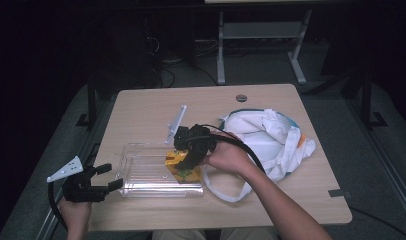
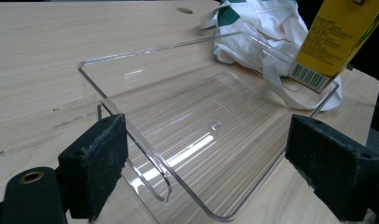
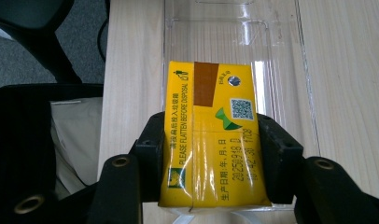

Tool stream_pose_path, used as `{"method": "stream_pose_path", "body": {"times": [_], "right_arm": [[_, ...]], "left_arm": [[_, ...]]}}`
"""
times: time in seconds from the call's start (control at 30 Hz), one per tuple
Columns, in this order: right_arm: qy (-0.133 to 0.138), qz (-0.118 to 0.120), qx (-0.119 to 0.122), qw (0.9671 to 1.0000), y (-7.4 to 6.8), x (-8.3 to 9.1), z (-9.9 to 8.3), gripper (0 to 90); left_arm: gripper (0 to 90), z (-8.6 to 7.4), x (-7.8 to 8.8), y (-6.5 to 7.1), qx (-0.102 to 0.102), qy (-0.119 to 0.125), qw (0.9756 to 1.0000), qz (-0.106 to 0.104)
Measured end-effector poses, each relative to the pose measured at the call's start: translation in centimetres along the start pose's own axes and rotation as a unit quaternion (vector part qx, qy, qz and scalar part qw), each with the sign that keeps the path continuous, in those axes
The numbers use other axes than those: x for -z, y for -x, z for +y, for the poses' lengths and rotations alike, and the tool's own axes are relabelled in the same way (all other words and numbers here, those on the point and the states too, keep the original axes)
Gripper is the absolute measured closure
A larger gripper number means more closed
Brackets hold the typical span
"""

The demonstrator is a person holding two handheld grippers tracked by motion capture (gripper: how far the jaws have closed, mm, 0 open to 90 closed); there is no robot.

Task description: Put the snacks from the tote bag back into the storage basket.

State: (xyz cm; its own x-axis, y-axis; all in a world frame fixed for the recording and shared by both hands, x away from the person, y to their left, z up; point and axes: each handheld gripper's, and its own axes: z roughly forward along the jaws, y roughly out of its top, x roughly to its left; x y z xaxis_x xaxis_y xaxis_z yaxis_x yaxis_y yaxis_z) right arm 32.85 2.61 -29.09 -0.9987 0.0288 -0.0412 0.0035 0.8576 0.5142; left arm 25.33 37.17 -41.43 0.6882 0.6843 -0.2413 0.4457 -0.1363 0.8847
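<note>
The yellow drink carton (image 3: pixel 211 135) reads "PLEASE FLATTEN BEFORE DISPOSAL" and a printed date. The right tongs (image 3: pixel 211 158) clamp its sides above the clear plastic tray (image 1: pixel 146 172) near the counter's (image 1: pixel 141 107) front edge. The left tongs (image 2: pixel 206 163) stand open around the tray's end.

The rectangular clear plastic tray (image 2: pixel 197 140) looked glossy and smooth, its ribbed floor catching bright streaks of light. The yellow drink carton (image 3: pixel 211 135) was coated paperboard with a shiny printed skin (a small foil seal glinted near its top). The pale wood-grain table (image 2: pixel 43 70) was matt, with a few dark scuffs. The white cloth bag (image 1: pixel 271 135) was soft, matt and creased. The black fingers (image 2: pixel 96 158) bore rough, dusty foam-like pads.
</note>
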Motion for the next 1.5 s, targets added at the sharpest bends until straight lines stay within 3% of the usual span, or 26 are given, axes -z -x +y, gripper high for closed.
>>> {"method": "stream_pose_path", "body": {"times": [1.5], "right_arm": [[-0.022, 0.004, -0.009, 0.9997, 0.8, -3.3, -0.7, 50.8]], "left_arm": [[12.8, 0.1, 0.0, 0.1, -0.002, 0.002, 1.0000, -0.001]]}}
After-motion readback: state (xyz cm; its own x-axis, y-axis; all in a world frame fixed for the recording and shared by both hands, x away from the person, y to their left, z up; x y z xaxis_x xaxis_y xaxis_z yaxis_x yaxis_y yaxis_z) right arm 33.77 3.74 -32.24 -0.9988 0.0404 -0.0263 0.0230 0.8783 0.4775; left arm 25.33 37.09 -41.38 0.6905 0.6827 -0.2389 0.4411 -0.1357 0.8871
